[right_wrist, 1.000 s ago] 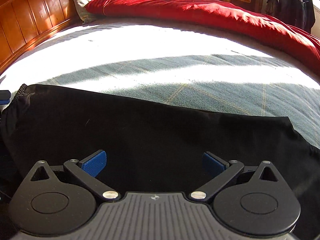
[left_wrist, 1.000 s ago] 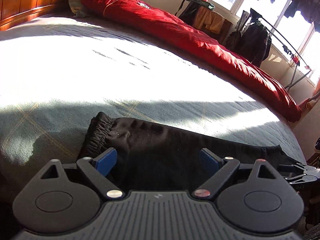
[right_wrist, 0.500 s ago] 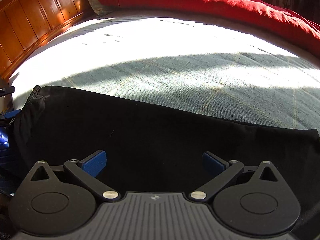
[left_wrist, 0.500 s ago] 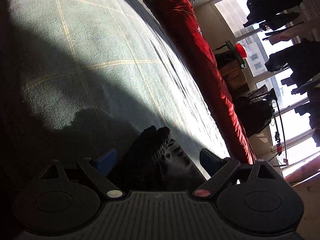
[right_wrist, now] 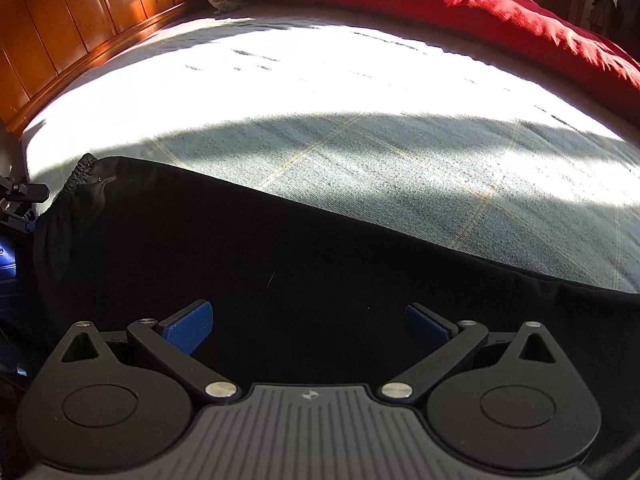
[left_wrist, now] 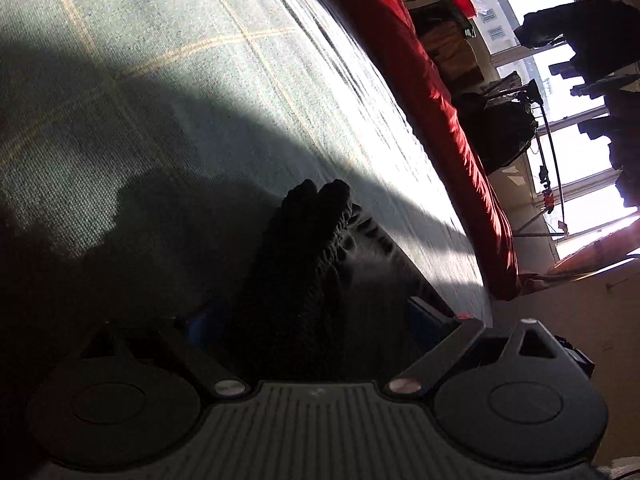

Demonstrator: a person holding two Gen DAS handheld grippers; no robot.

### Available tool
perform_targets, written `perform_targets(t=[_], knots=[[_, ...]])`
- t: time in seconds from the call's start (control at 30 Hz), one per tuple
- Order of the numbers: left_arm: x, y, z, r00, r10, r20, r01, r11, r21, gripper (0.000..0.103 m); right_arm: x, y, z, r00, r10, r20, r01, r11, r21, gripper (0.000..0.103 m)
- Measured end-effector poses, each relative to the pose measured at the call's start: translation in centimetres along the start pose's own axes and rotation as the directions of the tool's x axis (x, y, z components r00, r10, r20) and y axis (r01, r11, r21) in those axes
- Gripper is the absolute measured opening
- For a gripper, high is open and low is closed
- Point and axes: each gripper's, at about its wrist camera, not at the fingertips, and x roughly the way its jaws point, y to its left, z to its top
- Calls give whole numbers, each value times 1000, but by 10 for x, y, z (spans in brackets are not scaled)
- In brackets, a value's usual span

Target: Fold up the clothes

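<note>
Black trousers (right_wrist: 320, 264) lie flat across the near edge of the bed, with the elastic waistband (right_wrist: 80, 172) at the left end. My right gripper (right_wrist: 308, 324) hovers open just above the middle of the dark cloth, blue pads wide apart. My left gripper (left_wrist: 314, 320) is rolled onto its side at the waistband end and stands open. The gathered waistband (left_wrist: 316, 232) sits between its fingers, which do not clamp it. Part of the left gripper (right_wrist: 20, 208) shows at the left edge of the right wrist view.
The grey-green checked sheet (right_wrist: 360, 152) stretches beyond the trousers, half in bright sun. A red duvet (right_wrist: 440, 4) lies along the far side, with a wooden headboard (right_wrist: 80, 20) at the left. A clothes rack (left_wrist: 552, 152) with dark garments stands by the window.
My left gripper has rolled onto its side and closed in on the waistband, which now lies between its open fingers. The right gripper has stayed open over the trousers, shifting slightly.
</note>
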Motion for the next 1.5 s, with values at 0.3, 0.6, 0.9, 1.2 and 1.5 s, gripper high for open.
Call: perform_targets(t=[0.3, 0.6, 0.9, 1.2, 1.5], knots=[[13, 13, 4, 993, -115, 2, 115, 992, -52, 97, 5, 8, 5, 1000, 16, -3, -16, 1000, -12, 103], [1, 33, -24, 974, -217, 68, 225, 962, -156, 101, 5, 10, 2, 1000, 15, -8, -15, 1000, -5, 103], [13, 35, -16, 940, -298, 165, 319, 939, -127, 100, 9, 17, 8, 999, 37, -3, -37, 999, -12, 103], [15, 35, -23, 953, -255, 165, 273, 957, -97, 98, 20, 6, -1, 999, 25, -38, -23, 998, 51, 103], [13, 2, -29, 982, -125, 142, 114, 990, 79, 81, 19, 22, -2, 997, 67, -44, -67, 998, 8, 103]])
